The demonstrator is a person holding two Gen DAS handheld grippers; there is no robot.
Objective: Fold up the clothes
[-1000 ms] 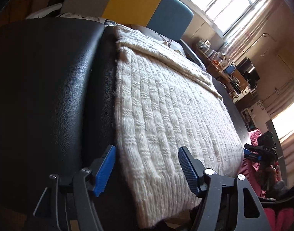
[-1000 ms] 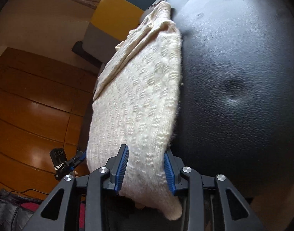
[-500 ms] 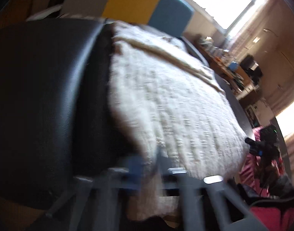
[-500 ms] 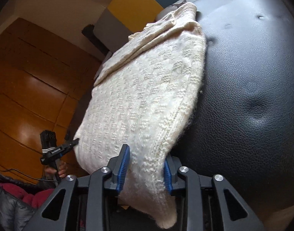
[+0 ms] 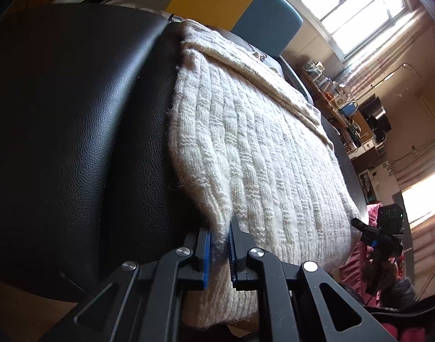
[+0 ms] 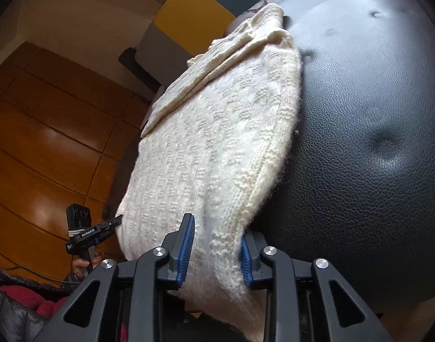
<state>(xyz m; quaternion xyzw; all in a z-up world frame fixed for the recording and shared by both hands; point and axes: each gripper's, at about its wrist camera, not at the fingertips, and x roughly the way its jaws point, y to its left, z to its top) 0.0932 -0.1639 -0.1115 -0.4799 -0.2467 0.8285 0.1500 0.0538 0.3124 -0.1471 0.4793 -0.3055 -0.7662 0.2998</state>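
Note:
A cream knitted sweater (image 5: 254,154) lies folded on a black leather seat (image 5: 69,119), its near end hanging over the seat's front edge. My left gripper (image 5: 219,245) is shut on the sweater's near left corner, with the knit pinched between the blue pads. In the right wrist view the same sweater (image 6: 211,154) lies left of the black leather (image 6: 374,142). My right gripper (image 6: 216,250) is shut on the sweater's near right corner, with thick knit between its pads. Each gripper shows in the other's view, the right gripper (image 5: 379,236) and the left gripper (image 6: 92,233).
A yellow, blue and grey cushion (image 5: 234,8) stands behind the seat. A cluttered desk (image 5: 348,114) stands under the window at the right. A wooden floor (image 6: 46,148) lies to the left of the seat. Red cloth (image 5: 374,259) lies low at the right.
My left gripper was open around the sweater's near left corner and has closed on it. My right gripper has kept its grip and the corner has lifted slightly.

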